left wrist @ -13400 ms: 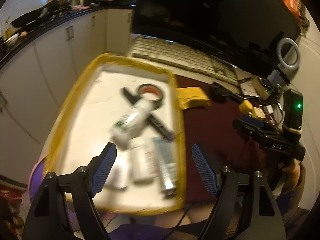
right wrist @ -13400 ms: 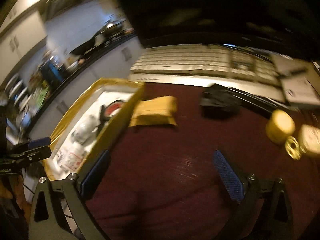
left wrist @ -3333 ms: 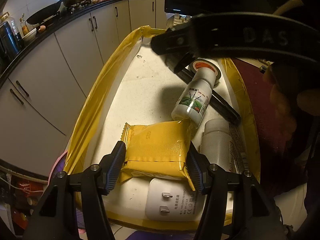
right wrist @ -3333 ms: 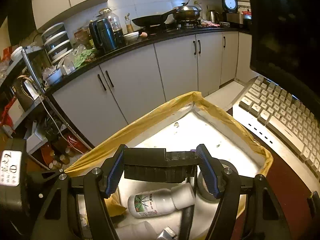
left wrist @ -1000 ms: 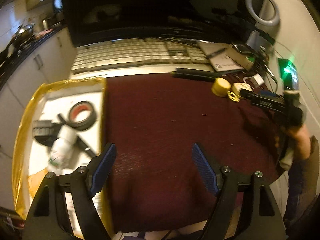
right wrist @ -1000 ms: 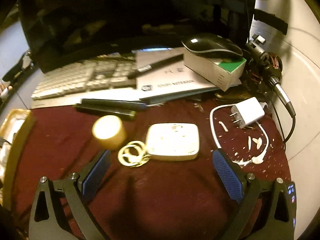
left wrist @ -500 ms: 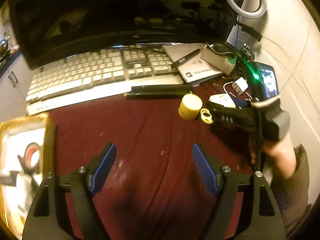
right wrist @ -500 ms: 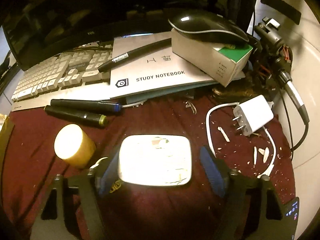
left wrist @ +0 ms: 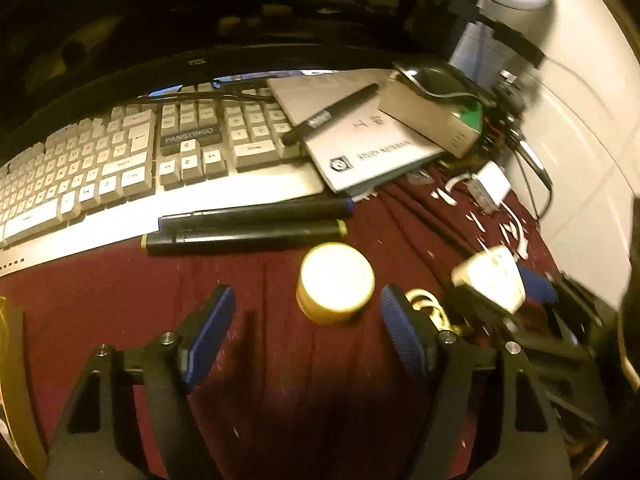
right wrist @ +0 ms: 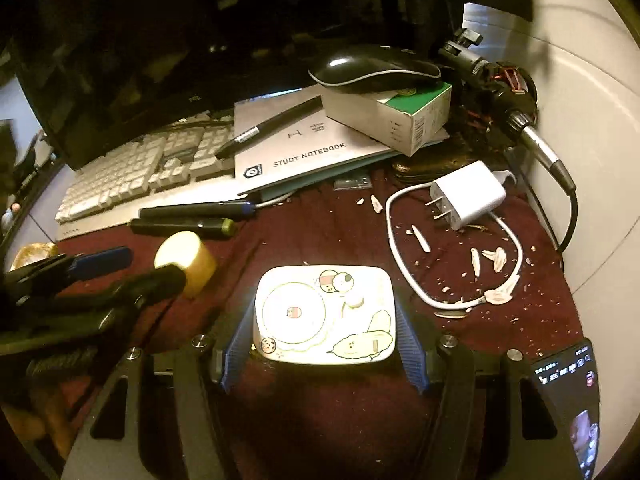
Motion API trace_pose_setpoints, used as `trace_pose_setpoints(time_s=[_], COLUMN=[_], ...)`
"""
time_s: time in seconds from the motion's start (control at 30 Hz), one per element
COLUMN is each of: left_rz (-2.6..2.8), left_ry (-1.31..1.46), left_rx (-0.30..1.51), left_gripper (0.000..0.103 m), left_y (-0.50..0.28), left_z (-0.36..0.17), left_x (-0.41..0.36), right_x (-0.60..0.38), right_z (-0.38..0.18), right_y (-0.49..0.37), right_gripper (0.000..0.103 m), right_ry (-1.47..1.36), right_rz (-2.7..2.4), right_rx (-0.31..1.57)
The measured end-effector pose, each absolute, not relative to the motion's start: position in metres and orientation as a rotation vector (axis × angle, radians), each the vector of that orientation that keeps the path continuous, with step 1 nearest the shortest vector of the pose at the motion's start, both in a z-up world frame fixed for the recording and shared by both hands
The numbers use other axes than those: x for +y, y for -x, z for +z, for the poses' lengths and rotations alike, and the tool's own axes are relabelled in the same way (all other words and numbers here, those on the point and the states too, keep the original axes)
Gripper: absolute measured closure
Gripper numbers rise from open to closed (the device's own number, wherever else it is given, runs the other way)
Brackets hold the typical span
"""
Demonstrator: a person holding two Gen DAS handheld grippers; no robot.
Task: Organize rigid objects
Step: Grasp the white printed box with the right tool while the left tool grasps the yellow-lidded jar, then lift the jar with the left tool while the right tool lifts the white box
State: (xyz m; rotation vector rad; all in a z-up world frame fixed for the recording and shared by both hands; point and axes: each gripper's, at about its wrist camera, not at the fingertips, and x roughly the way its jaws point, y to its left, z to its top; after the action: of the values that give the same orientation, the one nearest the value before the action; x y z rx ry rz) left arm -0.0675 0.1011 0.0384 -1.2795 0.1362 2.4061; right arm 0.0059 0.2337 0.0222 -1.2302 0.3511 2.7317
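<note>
A short yellow jar [left wrist: 335,286] stands on the dark red tablecloth, just in front of two black markers [left wrist: 248,226]. My left gripper [left wrist: 304,332] is low over the cloth. Its jaws are closing with the jar between the fingertips, slightly nearer the right one, and the pads do not touch it. A white rounded box with cartoon stickers [right wrist: 324,308] sits between the blue pads of my right gripper [right wrist: 325,338], whose jaws are closing and press on both its sides. The right wrist view shows the jar [right wrist: 188,258] behind the left gripper's fingers [right wrist: 100,260].
Behind the markers lie a keyboard [left wrist: 120,168], a notebook [right wrist: 304,152] with a pen, and a mouse [right wrist: 372,68] on a small box. A white charger [right wrist: 466,196] with its cable and crumbs lies to the right. A phone [right wrist: 568,396] is at bottom right, a yellow tray edge [left wrist: 10,360] at far left.
My left gripper has swung right from the tray, across the cloth, to the yellow jar. My right gripper has come forward and narrowed from wide open onto the white box.
</note>
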Motion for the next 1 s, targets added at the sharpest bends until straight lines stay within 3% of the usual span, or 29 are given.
trace_pose_setpoints(time_s=[0.1,0.17,0.33,0.67,1.0], left_rz=[2.385,2.372,2.349,2.362,2.489], left_ry=[1.28,1.284,1.288,1.308,1.313], left_rx=[0.118,0.144,0.174,0.13,-0.068], left_gripper=[0.038,0.05,0.064,0.064,0.064], left_y=[0.074,0.074,0.073,0.041,-0.027], left_z=[0.034,0.03,0.018,0.029,0.045], left_x=[0.105,0.111,0.117,0.063,-0.04], right_x=[0.231,0.232,0.24,0.208,0.143], right_z=[0.023,0.027,0.035,0.038,0.027], right_y=[-0.004,-0.007,-0.012,-0.044,-0.042], right_gripper=[0.044,0.044,0.044,0.045,0.045], right_ry=[1.226,1.211,1.192,1.259,1.381], right_rz=[2.746,2.758,2.776,2.825,2.927], right_rx=[0.365,0.377,0.448,0.362,0.23])
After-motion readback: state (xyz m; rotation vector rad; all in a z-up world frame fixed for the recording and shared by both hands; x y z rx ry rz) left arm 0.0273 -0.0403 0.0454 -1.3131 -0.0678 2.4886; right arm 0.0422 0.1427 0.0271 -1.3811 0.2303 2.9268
